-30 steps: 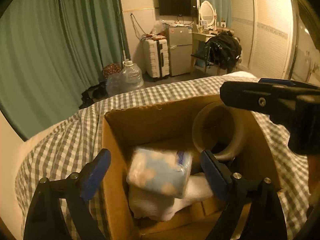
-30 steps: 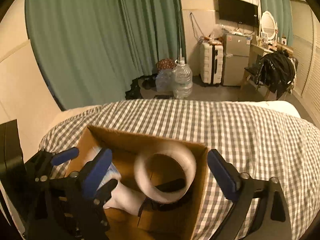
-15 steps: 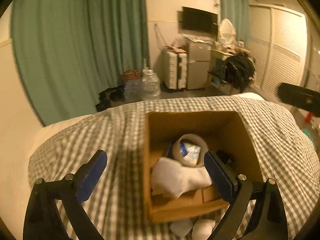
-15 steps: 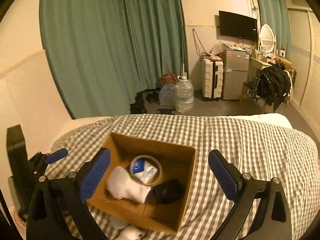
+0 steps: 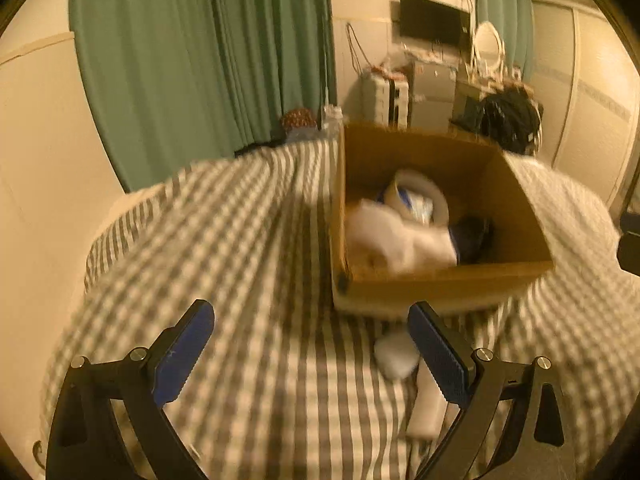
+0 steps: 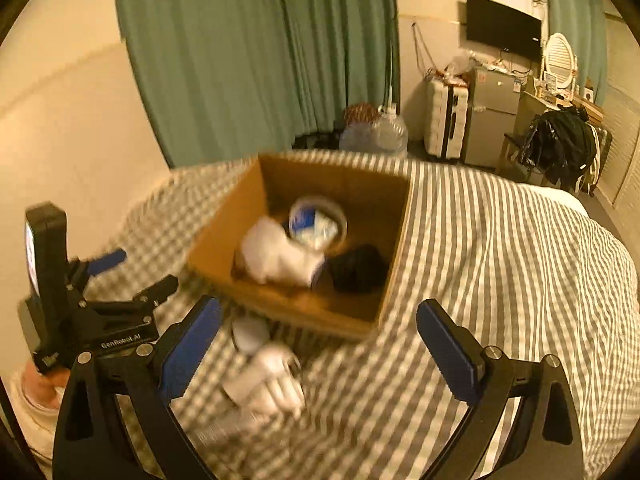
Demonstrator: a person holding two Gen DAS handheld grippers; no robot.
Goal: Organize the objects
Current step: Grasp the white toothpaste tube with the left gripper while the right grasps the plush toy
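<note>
An open cardboard box point(image 5: 516, 196) point(image 6: 248, 196) sits on the checked bed cover. Inside lie a tape roll point(image 5: 424, 192) point(image 6: 320, 216) with a blue and white pack in its hole, a white cloth point(image 5: 392, 236) point(image 6: 276, 252) and a dark object point(image 5: 472, 236) point(image 6: 356, 268). My left gripper point(image 5: 312, 356) is open and empty, in front of the box to its left. My right gripper point(image 6: 320, 344) is open and empty, in front of the box. White objects point(image 6: 264, 376) point(image 5: 396, 352) lie on the cover in front of the box. The views are blurred.
The checked bed cover point(image 6: 500, 260) point(image 5: 224, 248) spreads around the box. My left gripper's body point(image 6: 80, 304) shows at the left in the right wrist view. Green curtains point(image 6: 260, 60), water bottles point(image 6: 376, 132), a suitcase point(image 6: 444, 120) and a chair with dark clothes point(image 6: 560, 148) stand beyond the bed.
Both grippers have pulled back from the box, open and empty. The tape roll and the pack now lie inside it. The white objects in front of the box have come into view.
</note>
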